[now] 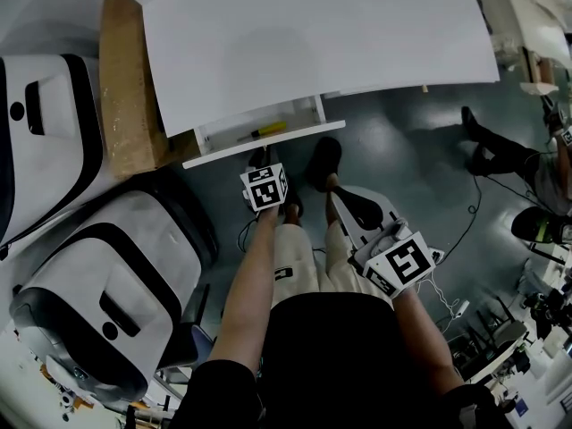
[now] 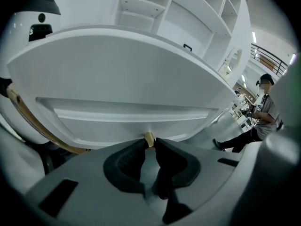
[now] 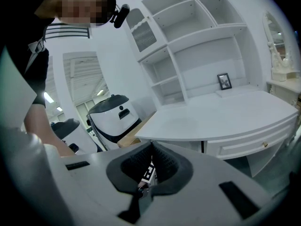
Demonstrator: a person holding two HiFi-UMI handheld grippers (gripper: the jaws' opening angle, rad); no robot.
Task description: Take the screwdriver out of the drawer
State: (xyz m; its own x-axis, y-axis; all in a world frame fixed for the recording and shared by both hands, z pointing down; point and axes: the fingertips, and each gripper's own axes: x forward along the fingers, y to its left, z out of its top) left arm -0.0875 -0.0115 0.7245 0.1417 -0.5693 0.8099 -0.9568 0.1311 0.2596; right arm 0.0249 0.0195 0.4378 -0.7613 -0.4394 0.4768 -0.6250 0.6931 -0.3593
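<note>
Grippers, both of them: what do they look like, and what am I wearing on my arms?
The left gripper and the right gripper match: pale grey-white shells, black ribbed jaws, and on each a white cube printed with black square markers. The forearms are bare, below a black short-sleeved top.

Two white-and-black domed machines [image 1: 98, 284] sit left on the grey floor [image 1: 402, 141], a brown wooden board [image 1: 125, 88] beside them; a thin black cable [image 1: 476, 206] trails right.
</note>
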